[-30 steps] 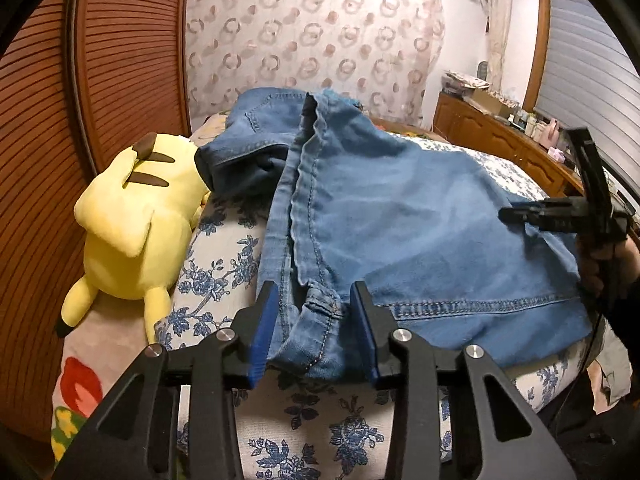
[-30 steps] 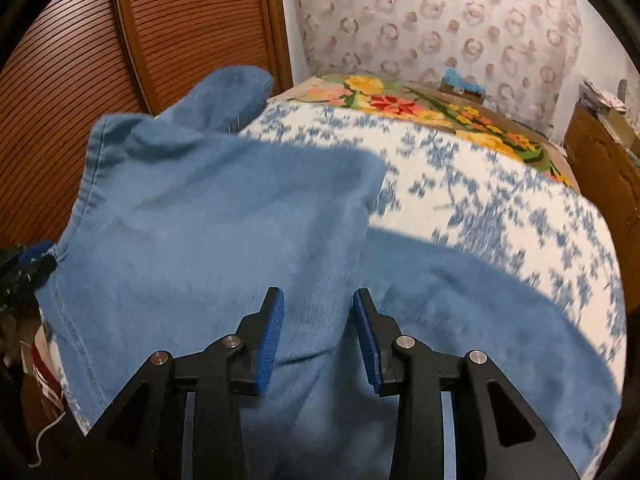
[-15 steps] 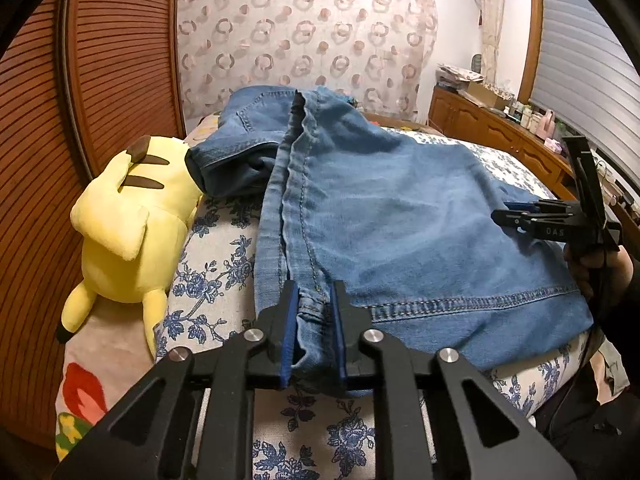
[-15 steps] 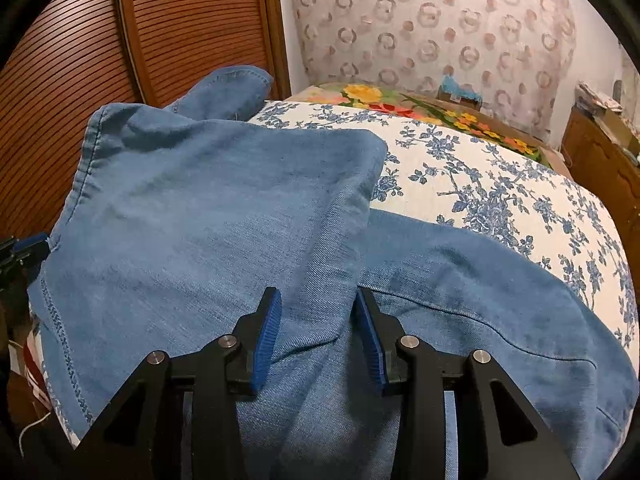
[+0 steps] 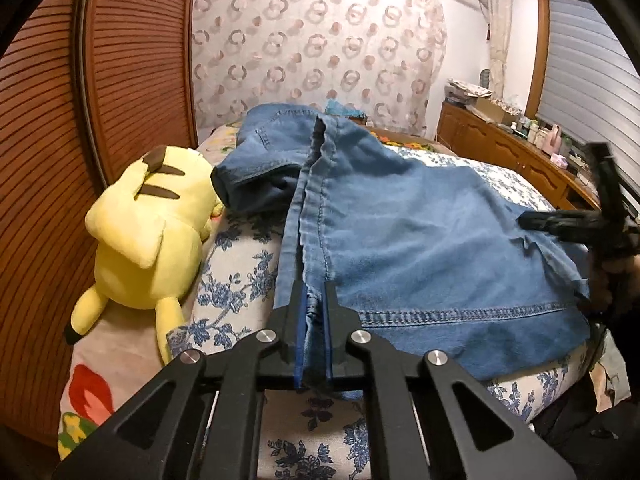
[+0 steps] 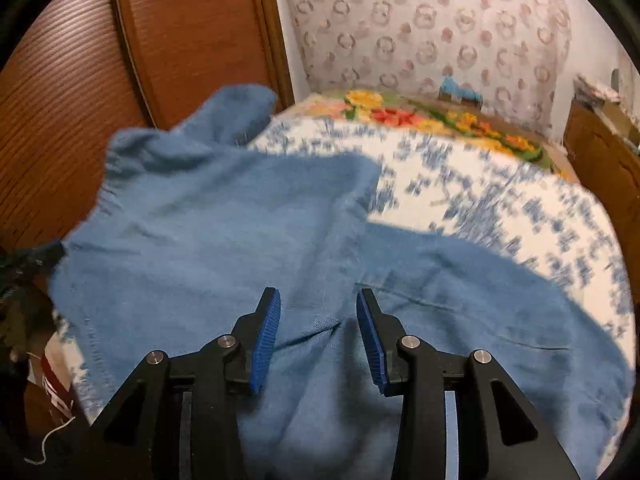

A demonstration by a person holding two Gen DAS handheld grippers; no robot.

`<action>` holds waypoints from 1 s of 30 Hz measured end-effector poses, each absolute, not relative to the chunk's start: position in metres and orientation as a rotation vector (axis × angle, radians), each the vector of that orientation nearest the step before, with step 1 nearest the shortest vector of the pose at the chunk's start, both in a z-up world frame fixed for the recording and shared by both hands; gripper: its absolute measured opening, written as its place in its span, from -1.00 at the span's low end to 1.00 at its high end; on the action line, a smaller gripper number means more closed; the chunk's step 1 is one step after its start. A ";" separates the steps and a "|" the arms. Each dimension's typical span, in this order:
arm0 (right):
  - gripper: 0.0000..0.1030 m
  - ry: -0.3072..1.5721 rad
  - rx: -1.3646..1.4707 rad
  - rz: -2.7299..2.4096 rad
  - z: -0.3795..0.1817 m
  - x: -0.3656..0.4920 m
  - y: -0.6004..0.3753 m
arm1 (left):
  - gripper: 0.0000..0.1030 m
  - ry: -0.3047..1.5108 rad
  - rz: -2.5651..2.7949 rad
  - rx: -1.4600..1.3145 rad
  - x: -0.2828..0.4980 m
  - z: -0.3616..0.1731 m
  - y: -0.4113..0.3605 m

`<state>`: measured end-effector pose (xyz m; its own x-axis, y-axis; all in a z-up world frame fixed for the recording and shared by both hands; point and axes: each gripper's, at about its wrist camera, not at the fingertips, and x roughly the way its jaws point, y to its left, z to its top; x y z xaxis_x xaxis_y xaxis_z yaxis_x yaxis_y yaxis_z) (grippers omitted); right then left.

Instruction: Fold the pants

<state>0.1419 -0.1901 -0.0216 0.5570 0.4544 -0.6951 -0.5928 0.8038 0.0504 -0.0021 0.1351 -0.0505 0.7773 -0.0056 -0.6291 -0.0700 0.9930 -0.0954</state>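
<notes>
Blue denim pants (image 5: 416, 240) lie folded on the bed, hem towards me, waistband at the far end. My left gripper (image 5: 313, 296) is shut on the pants' near left hem corner at the side seam. My right gripper (image 6: 316, 312) is open, its blue pads above the denim (image 6: 208, 240) with fabric between the jaws; it also shows at the right edge of the left wrist view (image 5: 576, 220), over the pants' right edge. The right wrist view is blurred.
A yellow plush toy (image 5: 148, 232) lies left of the pants against the wooden slatted wall (image 5: 52, 120). The bed cover (image 6: 500, 208) has a blue floral print. A wooden dresser (image 5: 516, 152) with clutter stands at the right.
My left gripper closed on the hem corner. My right gripper stayed open and shifted over the denim, and the pants' right edge moved with it.
</notes>
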 end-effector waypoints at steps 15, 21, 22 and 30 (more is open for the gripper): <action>-0.20 0.699 -0.125 0.408 0.000 0.059 -0.311 | -0.42 0.646 -0.002 -0.073 -0.004 -0.028 0.110; -0.20 0.691 -0.094 0.319 0.001 0.037 -0.350 | 0.44 0.635 -0.065 -0.081 0.003 -0.021 0.090; -0.20 0.689 -0.089 0.304 0.001 0.034 -0.356 | 0.57 0.636 -0.076 -0.082 0.005 -0.021 0.086; -0.20 0.700 -0.070 0.245 0.000 0.023 -0.385 | 0.60 0.678 -0.190 -0.054 0.031 -0.028 0.040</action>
